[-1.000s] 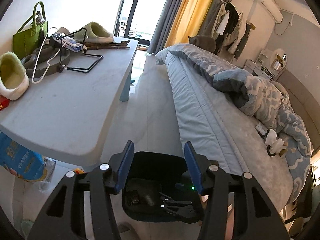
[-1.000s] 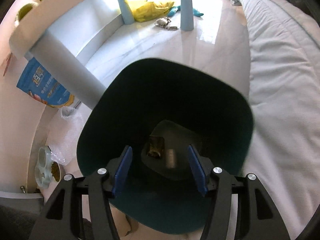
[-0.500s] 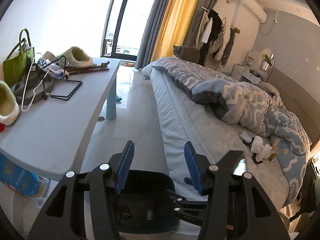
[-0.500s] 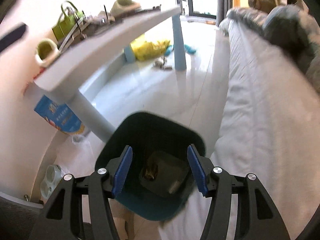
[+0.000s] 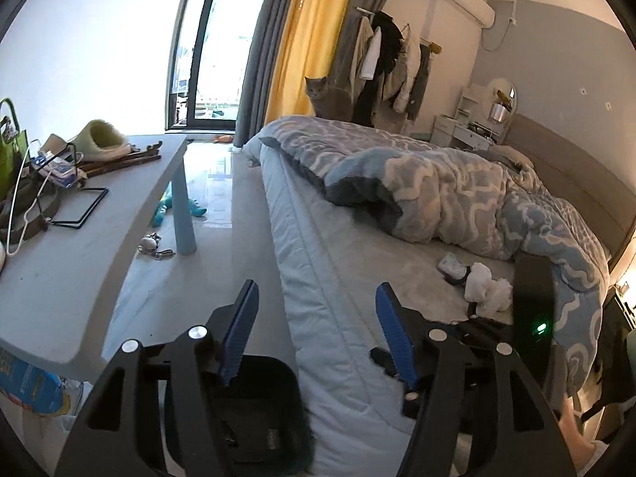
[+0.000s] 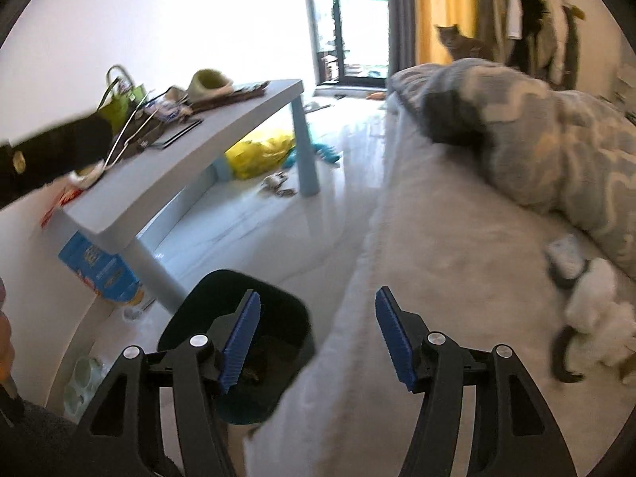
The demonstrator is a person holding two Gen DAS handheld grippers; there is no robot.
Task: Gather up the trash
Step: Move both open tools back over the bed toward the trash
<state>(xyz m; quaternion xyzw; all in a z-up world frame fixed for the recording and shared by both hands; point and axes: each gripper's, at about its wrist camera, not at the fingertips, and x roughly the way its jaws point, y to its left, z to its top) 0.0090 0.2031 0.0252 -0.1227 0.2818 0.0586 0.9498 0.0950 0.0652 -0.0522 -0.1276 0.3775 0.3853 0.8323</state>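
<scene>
Beside the bed (image 5: 342,318) on the floor stands a dark trash bin (image 6: 278,318), with some bits inside. White crumpled tissues (image 5: 487,288) lie on the bed near the blanket (image 5: 457,190). Both the left gripper (image 5: 316,336) and the right gripper (image 6: 316,336) are spread wide, holding nothing.

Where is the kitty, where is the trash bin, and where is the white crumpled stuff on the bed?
cat (image 5: 326,97), left wrist view, on its chest.
trash bin (image 6: 206,298), right wrist view, on its far rim.
white crumpled stuff (image 5: 487,290), left wrist view, on its middle.
</scene>
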